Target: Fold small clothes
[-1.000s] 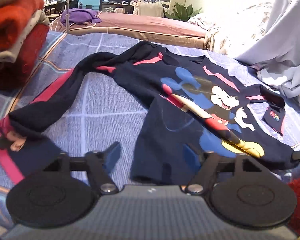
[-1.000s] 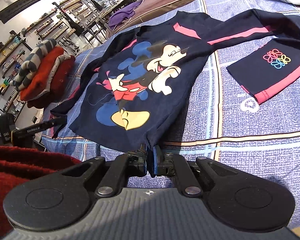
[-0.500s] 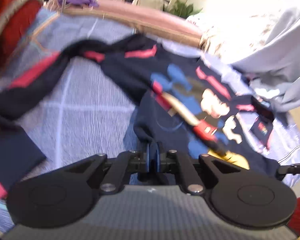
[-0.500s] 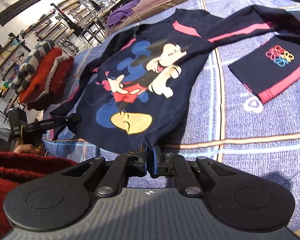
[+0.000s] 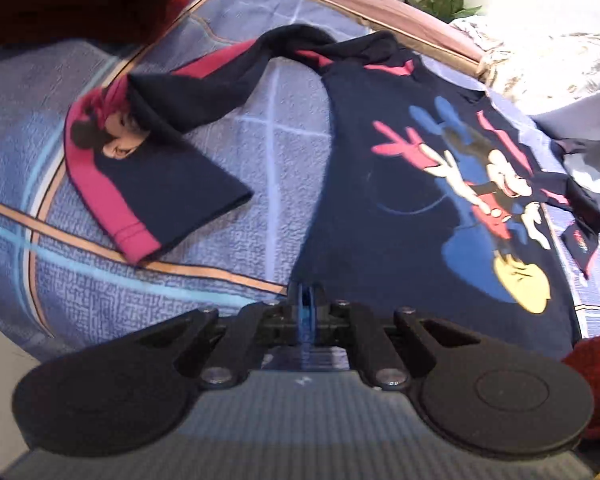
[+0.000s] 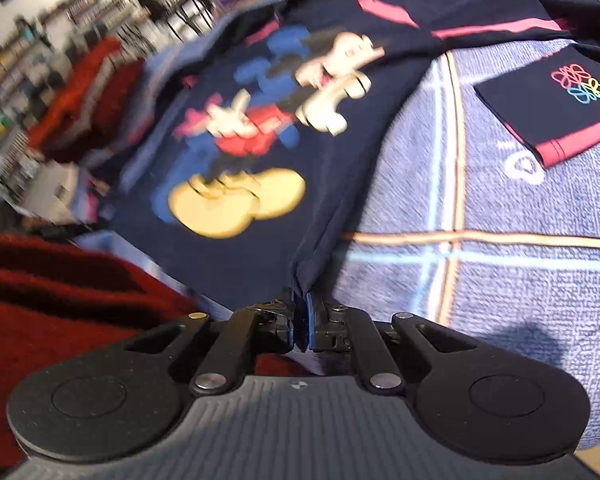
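Both grippers were clamped shut on the bottom hem of the navy cartoon-mouse sweatshirt (image 5: 412,184), the left gripper (image 5: 307,300) on one hem corner and the right gripper (image 6: 300,312) on the other. The sweatshirt lay print-up on the blue quilted bed (image 5: 100,280), hem at the near edge. One pink-cuffed sleeve (image 5: 156,184) sprawled out sideways, crumpled.

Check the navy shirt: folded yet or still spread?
Spread, not yet folded. The shirt lies print-up on the bedspread, sleeves out sideways; left gripper and right gripper pinch its hem corners.
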